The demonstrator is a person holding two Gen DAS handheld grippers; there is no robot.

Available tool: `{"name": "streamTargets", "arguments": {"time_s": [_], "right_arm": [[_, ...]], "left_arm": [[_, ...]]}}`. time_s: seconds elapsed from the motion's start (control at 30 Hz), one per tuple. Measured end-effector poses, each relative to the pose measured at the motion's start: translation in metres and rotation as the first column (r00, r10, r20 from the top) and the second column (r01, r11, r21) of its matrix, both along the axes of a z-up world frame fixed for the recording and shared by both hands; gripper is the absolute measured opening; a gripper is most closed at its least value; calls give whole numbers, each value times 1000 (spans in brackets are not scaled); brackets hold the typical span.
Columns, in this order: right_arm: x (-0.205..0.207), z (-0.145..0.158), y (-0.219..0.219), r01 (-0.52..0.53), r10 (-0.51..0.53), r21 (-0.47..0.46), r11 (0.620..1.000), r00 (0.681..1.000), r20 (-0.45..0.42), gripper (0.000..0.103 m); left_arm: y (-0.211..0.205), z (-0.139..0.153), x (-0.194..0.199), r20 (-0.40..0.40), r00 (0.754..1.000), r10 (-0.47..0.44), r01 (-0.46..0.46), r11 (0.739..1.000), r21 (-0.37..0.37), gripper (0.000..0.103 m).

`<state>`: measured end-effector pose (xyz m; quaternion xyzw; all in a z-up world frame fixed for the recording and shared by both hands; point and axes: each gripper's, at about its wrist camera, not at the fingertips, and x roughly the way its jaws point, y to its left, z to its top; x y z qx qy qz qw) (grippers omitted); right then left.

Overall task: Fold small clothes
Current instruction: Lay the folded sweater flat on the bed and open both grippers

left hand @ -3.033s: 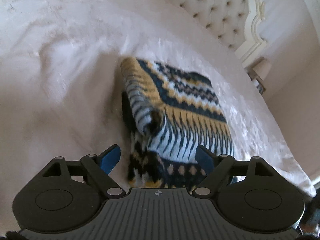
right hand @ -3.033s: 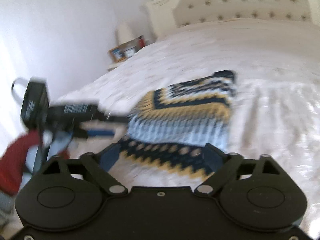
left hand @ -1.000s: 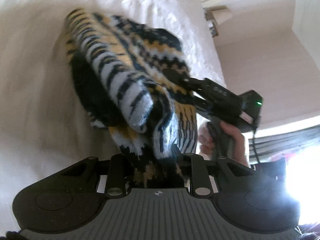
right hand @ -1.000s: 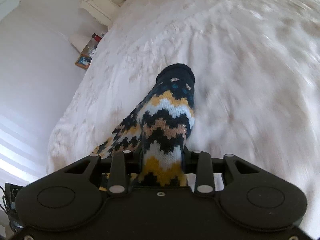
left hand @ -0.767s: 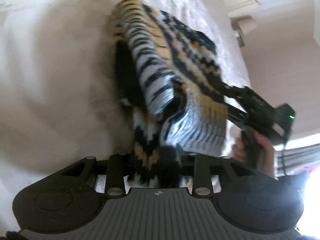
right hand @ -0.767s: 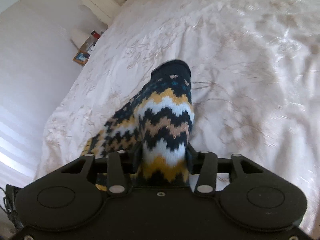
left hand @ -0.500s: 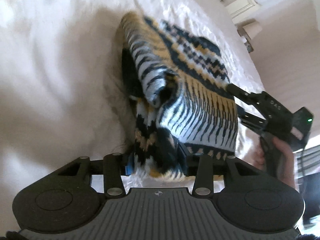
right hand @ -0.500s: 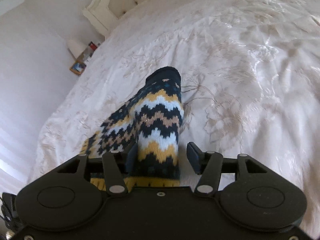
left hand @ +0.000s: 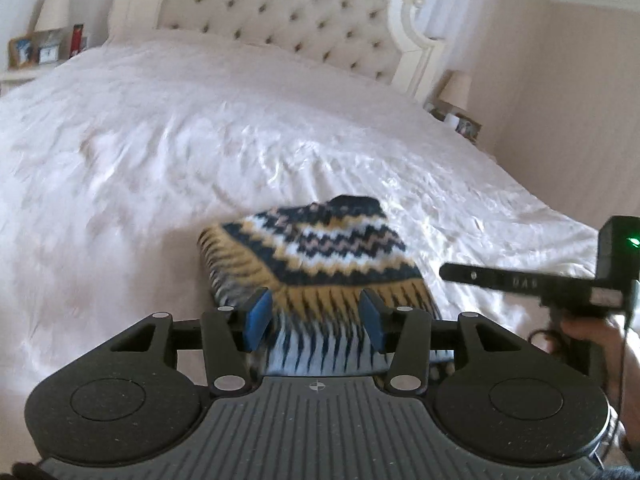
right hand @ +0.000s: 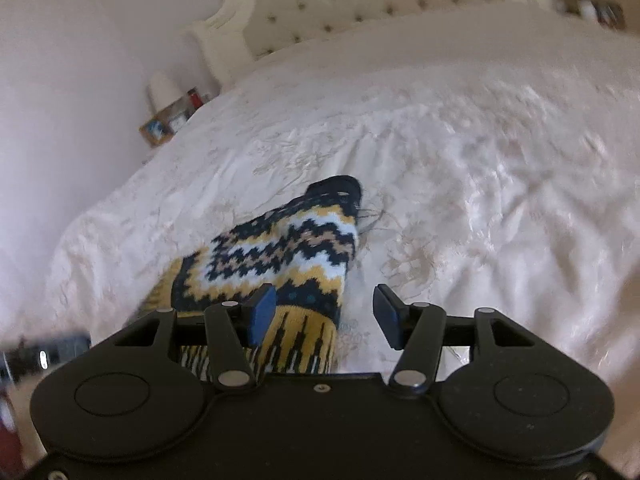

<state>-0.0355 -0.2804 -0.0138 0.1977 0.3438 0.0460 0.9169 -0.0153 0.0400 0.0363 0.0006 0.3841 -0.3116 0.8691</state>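
Observation:
A knitted sweater [left hand: 320, 256] with navy, yellow, white and tan zigzags lies folded in a compact stack on the white bedspread [left hand: 160, 168]. My left gripper [left hand: 315, 316] hovers over its near edge; its jaws are opening, and the knit shows through the gap untouched by the blue pads. In the right wrist view the sweater [right hand: 280, 252] runs away to the left. My right gripper [right hand: 324, 314] sits at its right edge, jaws closing, with the knit behind the left pad only and nothing pinched. A hand [left hand: 580, 332] holds that gripper at the right.
A tufted cream headboard [left hand: 288, 20] stands at the far end of the bed. A nightstand with a lamp and picture frames [left hand: 44, 44] stands on the left, and another lamp [left hand: 456, 88] on the right. The bed's right edge [left hand: 560, 216] drops off beyond the sweater.
Both grippers held sweater folds a second ago; both have let go and pulled back and up. The sweater now rests folded on the bed.

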Motion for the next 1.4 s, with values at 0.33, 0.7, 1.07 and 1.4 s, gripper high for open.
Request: {"name": "streamTargets", "arguments": {"time_s": [0.33,0.7,1.07,1.4], "right_arm": [[12,0,35,-151,152,-100,983,988,3,27],[29,-37,47,-149,133,-149,978,984,-115,20],[23,-37,50,-115,102,-159,981,991,-91,22],[17,-32,52,-129,123,-125,984,991,-57,49]], "left_arm": [[-25,-42,29,16,1000,2,-4,992,126,47],[-15,-73,29,6,999,50,-50,984,168,55],[2,-84,38,-90,985,148,-139,985,99,86],[7,-81,33,-58,984,167,-162,983,82,98]]}}
